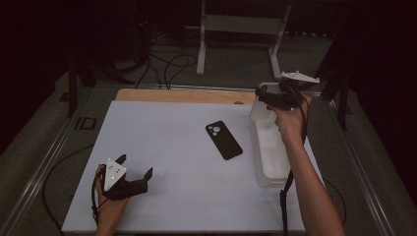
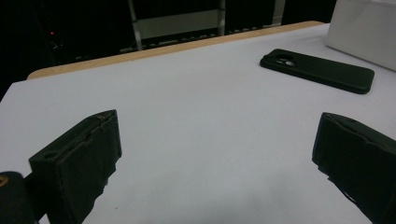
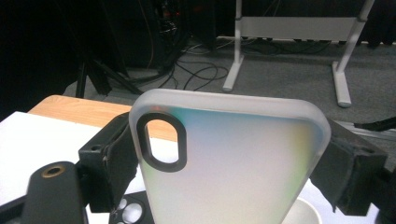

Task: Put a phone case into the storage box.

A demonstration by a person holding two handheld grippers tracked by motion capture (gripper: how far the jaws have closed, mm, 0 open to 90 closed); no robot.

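At counter centre: black phone (image 1: pixel 223 140) lies face down, just left of my white bin (image 1: pixel 270 162).
Right tongs (image 1: pixel 259 96): raised over the bin's far end, clenched on a frosted phone case (image 3: pixel 224 158).
Left tongs (image 1: pixel 135 167): released, near the counter's (image 1: pixel 172 196) front left, well apart from the phone.

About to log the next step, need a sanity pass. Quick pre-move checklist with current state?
1. Right tongs shut on the translucent case: ok, held at both edges.
2. Case lifted above the white bin: ok.
3. Left tongs open and empty: ok.
4. Black phone lying flat, camera side up, apart from the bin: ok.
5. Case seated squarely in the grip: cannot tell.
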